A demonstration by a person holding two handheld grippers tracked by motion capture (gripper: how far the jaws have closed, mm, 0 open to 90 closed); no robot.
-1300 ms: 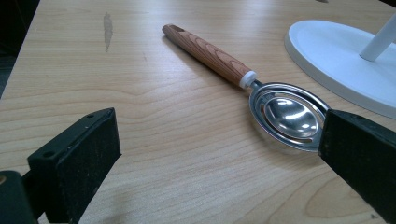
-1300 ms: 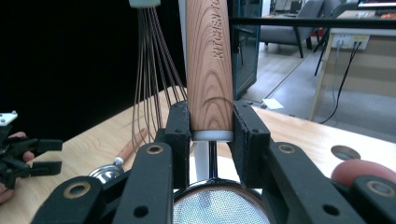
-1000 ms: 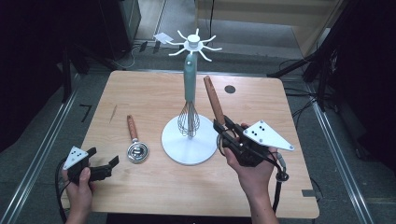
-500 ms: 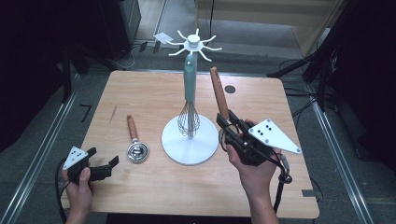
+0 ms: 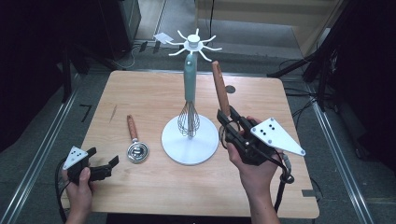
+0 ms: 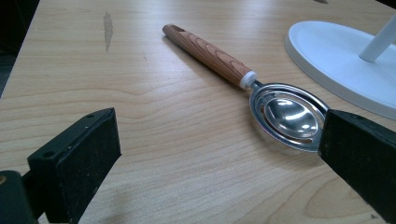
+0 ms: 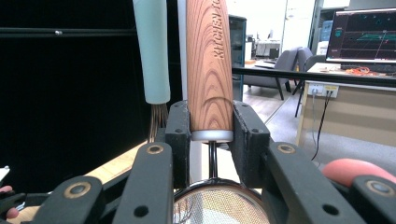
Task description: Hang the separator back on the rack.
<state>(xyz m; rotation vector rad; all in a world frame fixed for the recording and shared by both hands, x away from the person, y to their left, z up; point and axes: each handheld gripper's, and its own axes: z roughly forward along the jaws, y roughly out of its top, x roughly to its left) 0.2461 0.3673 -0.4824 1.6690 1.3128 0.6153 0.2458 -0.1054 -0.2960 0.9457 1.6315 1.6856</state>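
Note:
My right gripper (image 5: 229, 120) is shut on the lower end of a wooden handle (image 5: 220, 88), which stands nearly upright to the right of the white hook stand (image 5: 193, 45). In the right gripper view the jaws clamp the wooden handle (image 7: 209, 60) just above its metal collar, with a mesh strainer bowl (image 7: 219, 205) below. A whisk with a teal handle (image 5: 189, 79) hangs from the stand. A metal scoop with a wooden handle (image 5: 136, 148) lies on the table to the left of the stand. My left gripper (image 5: 102, 161) rests open near the front left edge, pointing at the scoop (image 6: 289, 114).
The stand's round white base (image 5: 189, 142) sits mid-table, and its edge (image 6: 336, 60) shows beyond the scoop. A dark round mark (image 5: 230, 89) lies on the table behind the held handle. Bare wood (image 5: 140, 93) spreads at the back left.
My right gripper has lifted the wooden handle and tipped it more upright, its top nearer the stand's hooks. The left gripper and the scoop have stayed put.

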